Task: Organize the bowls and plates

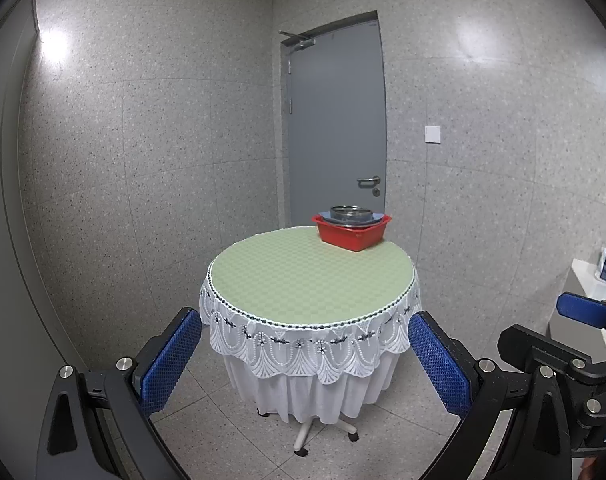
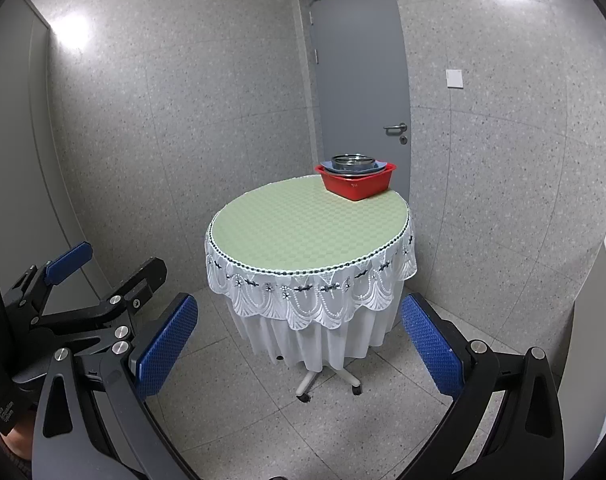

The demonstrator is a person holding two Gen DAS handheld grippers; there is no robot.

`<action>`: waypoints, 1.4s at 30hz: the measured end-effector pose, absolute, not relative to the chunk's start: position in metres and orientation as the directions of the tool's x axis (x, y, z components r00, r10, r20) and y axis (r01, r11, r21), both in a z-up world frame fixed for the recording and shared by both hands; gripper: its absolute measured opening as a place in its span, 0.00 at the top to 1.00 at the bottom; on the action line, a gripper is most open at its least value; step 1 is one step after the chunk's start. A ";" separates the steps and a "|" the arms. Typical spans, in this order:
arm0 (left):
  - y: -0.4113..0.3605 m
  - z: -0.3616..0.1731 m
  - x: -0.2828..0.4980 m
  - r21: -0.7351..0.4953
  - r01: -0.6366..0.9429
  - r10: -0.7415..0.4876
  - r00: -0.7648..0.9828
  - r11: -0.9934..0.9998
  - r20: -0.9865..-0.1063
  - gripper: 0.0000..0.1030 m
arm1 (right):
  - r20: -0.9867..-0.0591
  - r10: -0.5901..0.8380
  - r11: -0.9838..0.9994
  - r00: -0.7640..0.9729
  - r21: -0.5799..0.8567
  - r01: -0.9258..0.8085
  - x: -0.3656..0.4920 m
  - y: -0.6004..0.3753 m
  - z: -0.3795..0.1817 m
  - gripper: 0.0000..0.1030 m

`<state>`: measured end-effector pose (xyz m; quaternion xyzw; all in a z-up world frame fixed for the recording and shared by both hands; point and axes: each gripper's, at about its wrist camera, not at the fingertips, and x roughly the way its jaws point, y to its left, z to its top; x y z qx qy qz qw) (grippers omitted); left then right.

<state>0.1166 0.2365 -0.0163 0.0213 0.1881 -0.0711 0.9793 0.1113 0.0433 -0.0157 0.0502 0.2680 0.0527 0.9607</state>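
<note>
- Nearest to the cameras, the left gripper (image 1: pixel 305 360) has its blue pads (image 1: pixel 171 364) spread wide; they hold nothing and touch nothing, and hang in the air in front of the table.
- The right gripper (image 2: pixel 299 344) is the same: its blue pads (image 2: pixel 431 346) stand far apart and are empty. In the right wrist view the left gripper shows at the lower left, also with its fingers apart.
- Further on stands the round table (image 1: pixel 263 280) with a green checked top and a white lace cloth. The green top is bare except for one thing at its far edge.
- That thing is the red basin (image 1: pixel 353 234), near the grey door (image 1: pixel 335 120). Inside it lies a bluish plate (image 2: pixel 381 166), and on the plate sits a metal bowl (image 1: pixel 351 213).
- As a judgement: the dishes look already gathered and stacked in the basin, so the task seems nearly done or done. If anything is left, I cannot tell it from here, because both grippers are well apart from the basin.
</note>
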 end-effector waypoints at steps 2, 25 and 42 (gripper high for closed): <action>0.237 -0.017 0.117 0.015 0.148 -0.132 0.918 0.989 -0.373 0.01 | -0.510 0.127 0.989 0.851 0.125 -0.073 0.111 0.045 -0.016 0.00; 0.235 -0.018 0.114 0.021 0.145 -0.128 0.920 0.989 -0.372 0.01 | -0.518 0.135 0.988 0.844 0.137 -0.074 0.112 0.042 -0.017 0.00; 0.231 -0.017 0.115 0.019 0.143 -0.126 0.917 0.989 -0.378 0.01 | -0.522 0.136 0.988 0.842 0.140 -0.073 0.114 0.041 -0.020 0.00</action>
